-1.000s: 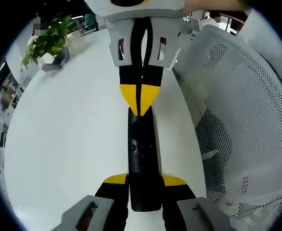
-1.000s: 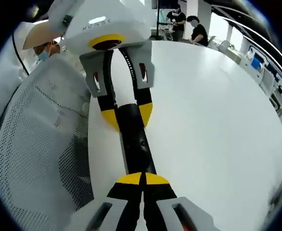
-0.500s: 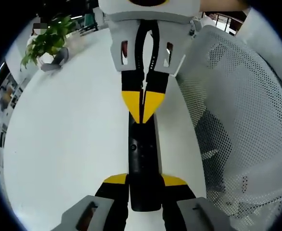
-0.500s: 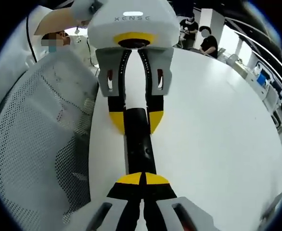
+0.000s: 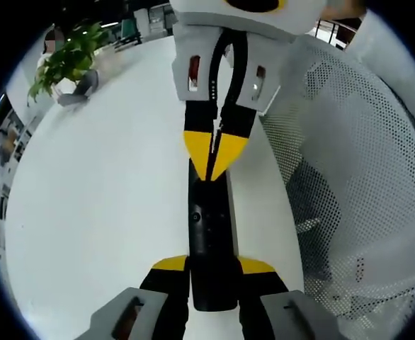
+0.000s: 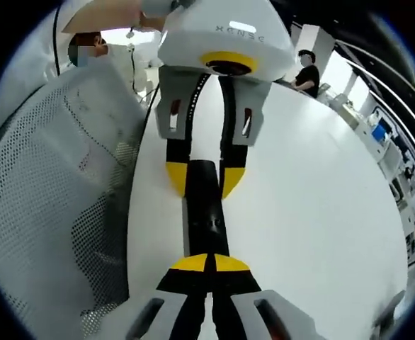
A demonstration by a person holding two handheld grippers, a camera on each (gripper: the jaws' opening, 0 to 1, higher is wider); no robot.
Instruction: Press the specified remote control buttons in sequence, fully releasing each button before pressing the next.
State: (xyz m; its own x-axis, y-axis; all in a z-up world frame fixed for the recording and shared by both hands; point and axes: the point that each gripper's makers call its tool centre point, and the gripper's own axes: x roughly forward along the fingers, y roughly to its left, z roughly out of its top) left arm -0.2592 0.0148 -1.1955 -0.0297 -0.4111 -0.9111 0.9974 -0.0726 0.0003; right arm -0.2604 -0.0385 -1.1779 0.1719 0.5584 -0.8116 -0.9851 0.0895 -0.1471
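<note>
1. On the white worktop (image 5: 101, 212) a slim black remote control (image 5: 210, 241) lies lengthwise, near the edge that borders a white mesh chair back (image 5: 356, 184).
2. In the left gripper view, the left tool (image 5: 212, 268) grips the near end of the remote control, its yellow-tipped jaws pressed against the two long sides.
3. In the same view the right tool (image 5: 213, 152) comes in from the far side, its yellow tips drawn together to a point that meets the far end of the remote control.
4. In the right gripper view, the right tool (image 6: 210, 263) has its jaws closed tip to tip, resting on the near end of the remote control (image 6: 207, 227).
5. There the left tool (image 6: 202, 180) straddles the far end of the remote control, one yellow pad on each side.
6. A potted green plant (image 5: 66, 60) stands at the far part of the worktop in the left gripper view.
7. People (image 6: 308, 67) appear beyond the worktop (image 6: 321, 205) in the right gripper view, with the mesh chair back (image 6: 44, 191) alongside.
</note>
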